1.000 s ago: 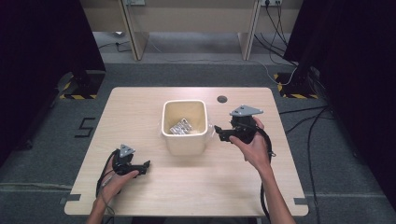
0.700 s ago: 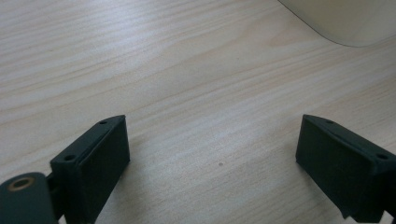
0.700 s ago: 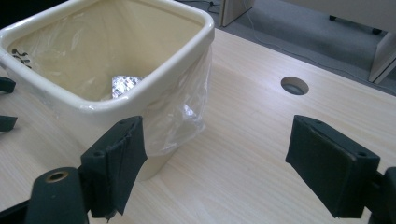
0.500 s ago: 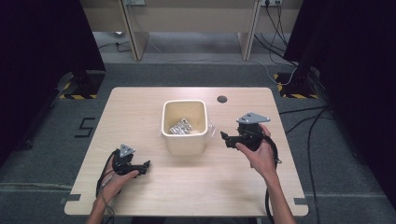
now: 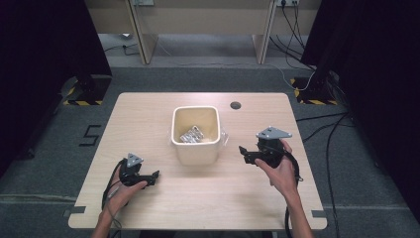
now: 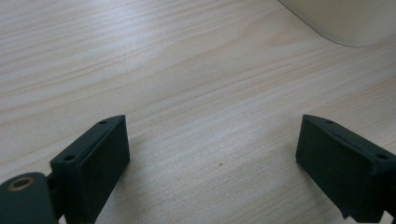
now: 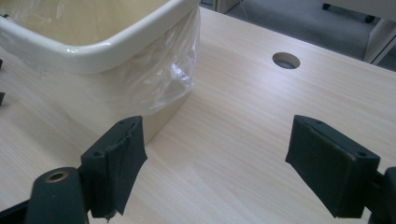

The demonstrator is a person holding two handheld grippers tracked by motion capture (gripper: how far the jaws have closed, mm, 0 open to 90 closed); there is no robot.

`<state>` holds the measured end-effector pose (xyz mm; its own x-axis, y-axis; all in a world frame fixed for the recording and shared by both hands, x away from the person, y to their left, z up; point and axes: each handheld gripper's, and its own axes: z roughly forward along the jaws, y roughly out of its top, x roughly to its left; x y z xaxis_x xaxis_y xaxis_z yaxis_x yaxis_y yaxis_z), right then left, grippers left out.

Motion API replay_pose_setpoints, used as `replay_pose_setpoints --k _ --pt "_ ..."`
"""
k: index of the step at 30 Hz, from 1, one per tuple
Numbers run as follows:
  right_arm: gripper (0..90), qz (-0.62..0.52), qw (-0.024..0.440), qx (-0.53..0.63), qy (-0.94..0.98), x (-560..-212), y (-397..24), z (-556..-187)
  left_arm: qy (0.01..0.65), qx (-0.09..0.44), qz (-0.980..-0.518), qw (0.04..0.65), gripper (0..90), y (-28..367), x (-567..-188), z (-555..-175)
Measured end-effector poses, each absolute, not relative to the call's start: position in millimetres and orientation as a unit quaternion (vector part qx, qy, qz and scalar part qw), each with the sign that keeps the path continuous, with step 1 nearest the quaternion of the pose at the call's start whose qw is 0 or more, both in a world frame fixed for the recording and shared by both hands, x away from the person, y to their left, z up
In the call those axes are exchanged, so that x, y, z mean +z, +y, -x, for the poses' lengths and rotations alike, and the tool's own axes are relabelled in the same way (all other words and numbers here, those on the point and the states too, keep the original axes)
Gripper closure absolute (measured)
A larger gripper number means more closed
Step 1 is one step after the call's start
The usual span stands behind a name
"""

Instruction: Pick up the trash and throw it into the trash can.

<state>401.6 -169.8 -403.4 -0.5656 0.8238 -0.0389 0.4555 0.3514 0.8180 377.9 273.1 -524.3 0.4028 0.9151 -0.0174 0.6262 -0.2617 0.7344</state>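
Left tongs (image 5: 154, 174): jaws set wide apart with nothing between them; held low over the near-left part of the surface, pointing toward the bin.
Right tongs (image 5: 242, 151): jaws set wide apart with nothing between them; held over the right half of the surface, pointing toward the bin's right wall.
Open room, left tongs: bare wood lies between and ahead of the jaws in the left gripper view; the bin's lower corner is near, ahead and to one side.
Open room, right tongs: bare wood lies between the jaws in the right gripper view; the bin's wall stands just beside one jaw.
Surface (image 5: 148, 119): pale wood-grain top with a round cable hole (image 5: 236, 105) beyond the right tongs, near the far edge.
Room: grey carpet floor (image 5: 44, 148) on all sides; dark curtains left and right; loose cables (image 5: 322, 124) on the floor beyond the right tongs.
Bin (image 5: 195, 151): cream, square with rounded corners, standing upright between the two tongs, apart from both.
Liner (image 7: 159, 74): clear plastic film draped over the bin's rim and down its outer wall.
Contents: a crumpled silvery object (image 5: 192, 135) lies inside the bin.
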Motion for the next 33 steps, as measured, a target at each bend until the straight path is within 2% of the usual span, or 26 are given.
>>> replay_pose_setpoints --k 33 --pt "19.4 -0.424 0.218 0.385 0.790 -443 -189 -382 0.503 0.212 -0.766 0.340 8.8 273 -524 -378"
